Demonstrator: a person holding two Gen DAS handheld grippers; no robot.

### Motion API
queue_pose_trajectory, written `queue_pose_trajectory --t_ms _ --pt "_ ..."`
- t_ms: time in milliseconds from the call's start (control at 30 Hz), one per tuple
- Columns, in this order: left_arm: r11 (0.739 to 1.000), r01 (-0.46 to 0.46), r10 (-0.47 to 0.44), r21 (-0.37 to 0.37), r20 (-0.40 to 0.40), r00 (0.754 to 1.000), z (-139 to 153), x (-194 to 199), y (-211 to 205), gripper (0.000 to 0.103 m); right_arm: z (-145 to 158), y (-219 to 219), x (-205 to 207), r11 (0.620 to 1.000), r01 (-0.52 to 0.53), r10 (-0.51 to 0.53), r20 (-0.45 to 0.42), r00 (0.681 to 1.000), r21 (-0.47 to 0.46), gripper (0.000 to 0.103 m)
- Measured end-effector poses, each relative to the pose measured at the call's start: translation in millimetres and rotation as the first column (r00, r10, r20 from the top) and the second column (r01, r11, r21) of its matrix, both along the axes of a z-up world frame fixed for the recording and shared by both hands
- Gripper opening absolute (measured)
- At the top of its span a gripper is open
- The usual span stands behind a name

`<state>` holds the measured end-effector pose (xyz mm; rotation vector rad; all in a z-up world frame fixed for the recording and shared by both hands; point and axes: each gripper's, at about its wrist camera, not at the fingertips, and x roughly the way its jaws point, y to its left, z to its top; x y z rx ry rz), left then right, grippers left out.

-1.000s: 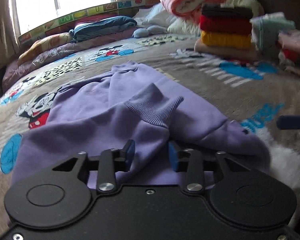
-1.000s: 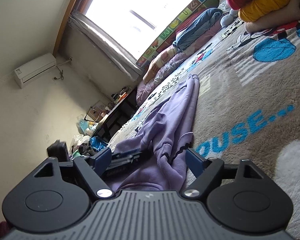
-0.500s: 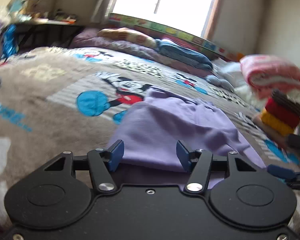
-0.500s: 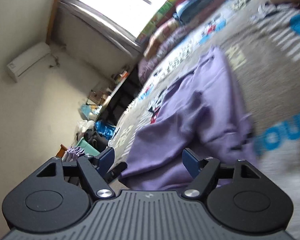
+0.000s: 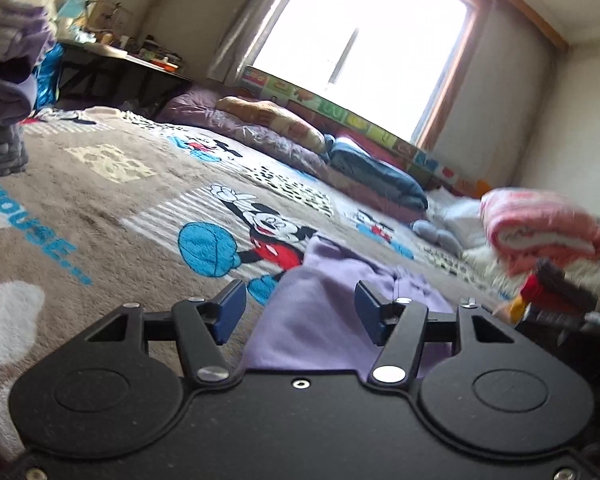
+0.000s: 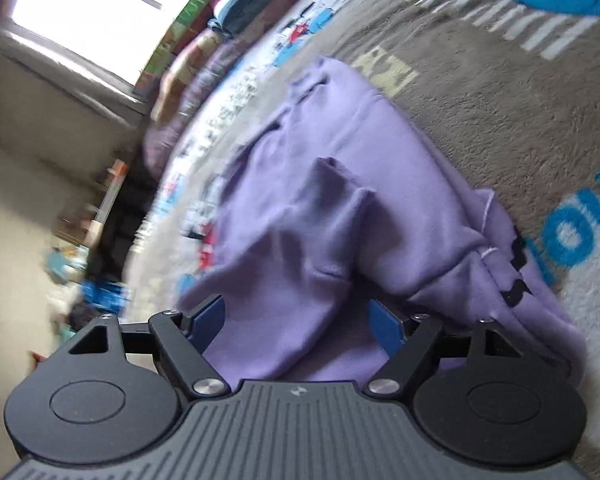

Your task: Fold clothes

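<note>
A purple sweatshirt [image 6: 340, 184] lies crumpled on the Mickey Mouse bed cover [image 6: 500, 92], one sleeve folded across its body. My right gripper [image 6: 296, 312] hovers over its near part, open, with cloth showing between the blue pads but not pinched. In the left wrist view the same sweatshirt [image 5: 312, 332] lies just beyond my left gripper [image 5: 300, 300], whose jaws are opening. Purple cloth shows in the gap, and the pads stand clear of it. The tip of the other gripper shows blurred at the right edge.
A stack of folded clothes [image 5: 556, 292] and a rolled pink blanket [image 5: 540, 228] stand at the right. Another pile of folded laundry [image 5: 4, 80] rises at the left edge. Pillows and quilts [image 5: 268, 136] line the window side, and a cluttered desk [image 5: 112, 56] stands beyond the bed.
The left gripper has swung and rolled away from the folded stack toward the window, and its jaws have widened. The right gripper has moved over the sweatshirt and looks down on it more steeply.
</note>
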<state>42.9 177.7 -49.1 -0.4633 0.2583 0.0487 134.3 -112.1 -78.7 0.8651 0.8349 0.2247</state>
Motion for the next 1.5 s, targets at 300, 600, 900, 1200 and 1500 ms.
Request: queue_pose_trajectory --t_ms 300,600,900,1200,1500 --pt "0.999 -0.014 0.014 -0.051 0.0 1.0 -1 0 9 0.059 -11 13 17 0.997 0.074 -0.074 0.027 0.997 -0.004 0.069" --pt "0.998 -0.017 0.015 -0.055 -0.028 1.0 -8 5 13 0.059 -24 14 23 0.991 0.128 -0.131 0.052 0.99 0.048 0.028" --pt "0.999 0.019 -0.021 -0.041 -0.056 0.998 -11 7 9 0.066 12 10 25 0.99 0.049 -0.078 0.224 0.971 0.132 0.014" --pt "0.977 0.098 -0.071 0.187 -0.146 0.987 -17 13 -33 0.069 80 -1 53 0.993 -0.096 0.061 0.378 0.924 0.074 0.014" --pt "0.948 0.174 -0.118 0.265 -0.215 0.97 -29 17 -58 0.069 132 -13 71 0.984 -0.178 0.159 0.456 0.876 -0.002 0.014"
